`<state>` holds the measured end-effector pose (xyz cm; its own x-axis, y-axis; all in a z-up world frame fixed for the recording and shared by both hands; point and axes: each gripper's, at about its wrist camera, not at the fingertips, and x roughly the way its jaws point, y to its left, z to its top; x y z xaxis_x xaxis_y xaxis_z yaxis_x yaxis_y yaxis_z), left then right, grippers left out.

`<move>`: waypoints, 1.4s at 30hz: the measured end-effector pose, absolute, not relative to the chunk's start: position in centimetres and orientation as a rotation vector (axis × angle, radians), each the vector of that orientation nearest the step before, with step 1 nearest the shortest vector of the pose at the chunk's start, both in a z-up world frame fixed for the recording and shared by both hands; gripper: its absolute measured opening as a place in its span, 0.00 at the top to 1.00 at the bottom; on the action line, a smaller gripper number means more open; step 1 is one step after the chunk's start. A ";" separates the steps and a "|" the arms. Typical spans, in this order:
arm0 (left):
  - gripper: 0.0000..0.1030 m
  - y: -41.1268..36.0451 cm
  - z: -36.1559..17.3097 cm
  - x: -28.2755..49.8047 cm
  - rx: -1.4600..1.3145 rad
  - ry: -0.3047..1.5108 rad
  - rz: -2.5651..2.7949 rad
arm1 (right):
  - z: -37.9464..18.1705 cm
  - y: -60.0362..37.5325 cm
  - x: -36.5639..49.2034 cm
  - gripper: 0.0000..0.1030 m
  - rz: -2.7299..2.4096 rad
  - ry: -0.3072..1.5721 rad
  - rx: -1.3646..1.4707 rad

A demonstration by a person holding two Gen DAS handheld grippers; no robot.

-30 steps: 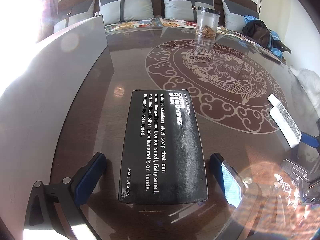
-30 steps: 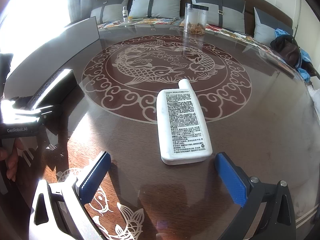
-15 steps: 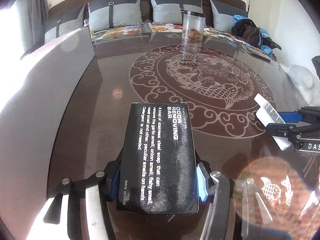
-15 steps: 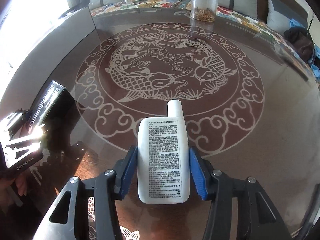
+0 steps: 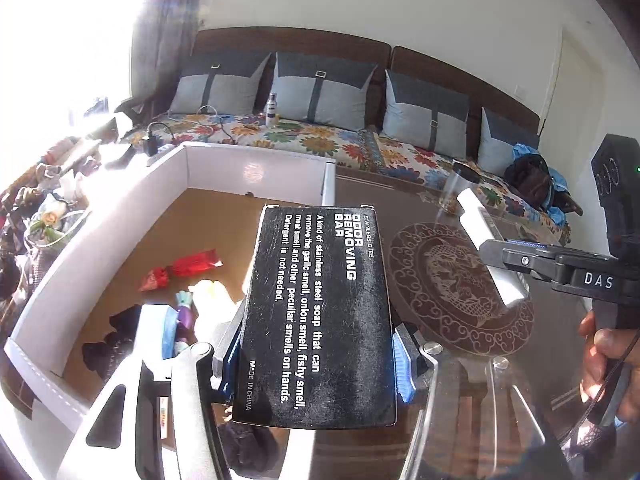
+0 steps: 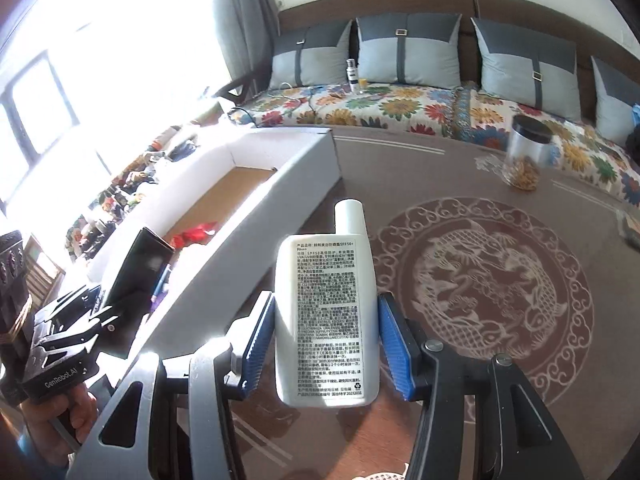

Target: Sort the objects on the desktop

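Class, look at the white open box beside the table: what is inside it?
Inside the white box: red wrappers, a small doll-like toy and something dark. The held black box and left gripper cover the near part.

The left gripper (image 5: 316, 356) is pitched downward, its blue fingers (image 5: 401, 368) pressed onto a held item's sides. The right gripper (image 6: 326, 344) is likewise tilted down and clamped. Each handle is wrapped by a hand (image 5: 604, 356).

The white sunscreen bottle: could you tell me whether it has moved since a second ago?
Yes. The white sunscreen bottle has been lifted off the table, clamped in the right tongs.
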<state>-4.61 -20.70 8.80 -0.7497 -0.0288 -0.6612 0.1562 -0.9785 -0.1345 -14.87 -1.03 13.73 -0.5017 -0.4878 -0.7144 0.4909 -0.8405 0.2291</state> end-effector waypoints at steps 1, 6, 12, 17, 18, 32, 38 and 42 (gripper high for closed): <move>0.44 -22.7 8.3 -4.6 1.090 0.284 -2.781 | 14.4 -3.6 -15.0 0.50 -2.280 -0.007 1.078; 0.44 -29.2 4.2 -5.5 1.266 0.309 -2.557 | 14.2 -16.7 -15.3 0.50 -2.108 0.071 1.049; 0.33 -30.6 1.8 -5.1 1.323 0.321 -2.426 | 8.7 -24.3 -15.4 0.44 -2.036 0.263 1.215; 0.17 -30.0 2.9 -3.6 1.232 0.280 -2.428 | 9.4 -22.4 -14.1 0.15 -2.093 0.289 1.169; 0.17 -29.8 3.2 -3.4 1.228 0.280 -2.431 | 10.0 -21.9 -13.9 0.14 -2.113 0.308 1.154; 0.04 -29.2 8.3 -0.7 1.099 0.230 -2.379 | 12.8 -19.8 -13.2 0.05 -2.185 0.348 1.196; 0.04 -30.0 11.0 1.0 1.049 0.380 -2.348 | 14.1 -20.5 -11.9 0.05 -2.187 0.384 1.105; 0.04 -29.9 11.7 1.1 1.033 0.310 -2.361 | 14.5 -20.8 -11.2 0.05 -2.184 0.390 1.071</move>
